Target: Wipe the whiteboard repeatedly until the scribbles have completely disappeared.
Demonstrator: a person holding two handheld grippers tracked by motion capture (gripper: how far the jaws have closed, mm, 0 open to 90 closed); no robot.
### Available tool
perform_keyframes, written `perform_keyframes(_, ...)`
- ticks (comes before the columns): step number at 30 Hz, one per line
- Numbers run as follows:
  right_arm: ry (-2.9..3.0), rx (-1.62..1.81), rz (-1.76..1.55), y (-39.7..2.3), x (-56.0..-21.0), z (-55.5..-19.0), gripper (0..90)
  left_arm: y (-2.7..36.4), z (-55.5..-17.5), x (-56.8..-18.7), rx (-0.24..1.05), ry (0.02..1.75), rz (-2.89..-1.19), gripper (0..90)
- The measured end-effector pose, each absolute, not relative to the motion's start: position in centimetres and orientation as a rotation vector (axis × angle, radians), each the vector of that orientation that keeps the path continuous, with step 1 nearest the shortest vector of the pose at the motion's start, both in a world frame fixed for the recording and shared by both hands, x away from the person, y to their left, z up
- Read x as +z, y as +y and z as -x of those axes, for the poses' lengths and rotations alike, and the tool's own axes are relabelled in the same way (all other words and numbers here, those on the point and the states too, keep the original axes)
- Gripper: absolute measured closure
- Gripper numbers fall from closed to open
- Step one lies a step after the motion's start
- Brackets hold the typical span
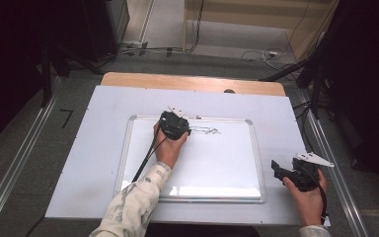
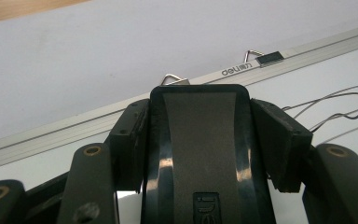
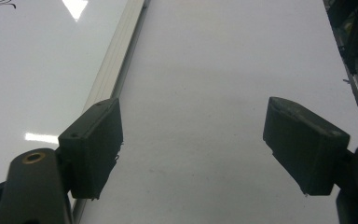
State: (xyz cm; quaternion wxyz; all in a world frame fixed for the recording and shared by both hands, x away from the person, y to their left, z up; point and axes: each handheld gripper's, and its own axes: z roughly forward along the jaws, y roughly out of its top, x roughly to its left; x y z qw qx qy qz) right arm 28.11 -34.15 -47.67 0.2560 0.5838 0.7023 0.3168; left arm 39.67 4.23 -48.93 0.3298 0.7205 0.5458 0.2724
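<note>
The left claw [image 2: 200, 140] is clamped on a black whiteboard eraser [image 2: 199, 154], its two pads pressed against the eraser's long sides. The eraser's long axis runs straight out between them, toward the far rail of the whiteboard [image 1: 197, 190]. In the high view this claw [image 1: 175, 126] sits over the board's upper middle, close to that rail.

What the coming wipe seems to turn on is the black scribble [image 1: 206, 131]. It lies just to the right of the held eraser, at about the same distance from the far rail, so the stroke would be a sideways sweep to the right across the board rather than a push forward. In the left gripper view the same thin looping lines [image 2: 335, 105] trail off to the right of the eraser's tip, with two wire hanging loops [image 2: 175, 79] on the rail just beyond it.

The right claw [image 3: 193, 149] is spread wide and holds nothing. It hovers over the white sheet [image 3: 223, 93] on the bench, just right of the whiteboard's right rail [image 3: 114, 70]. In the high view it [image 1: 282, 172] sits well apart from the marks, so the left hand [image 1: 170, 148] is much the nearer.
</note>
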Motion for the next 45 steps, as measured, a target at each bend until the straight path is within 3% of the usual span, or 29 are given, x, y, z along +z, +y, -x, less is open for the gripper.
perform_keyframes(45, 1.917, 0.867, -1.576, -34.1, -47.7, -28.1, 18.5, 0.1, -40.4, -48.9, 0.693, 1.38, -1.917, 41.5)
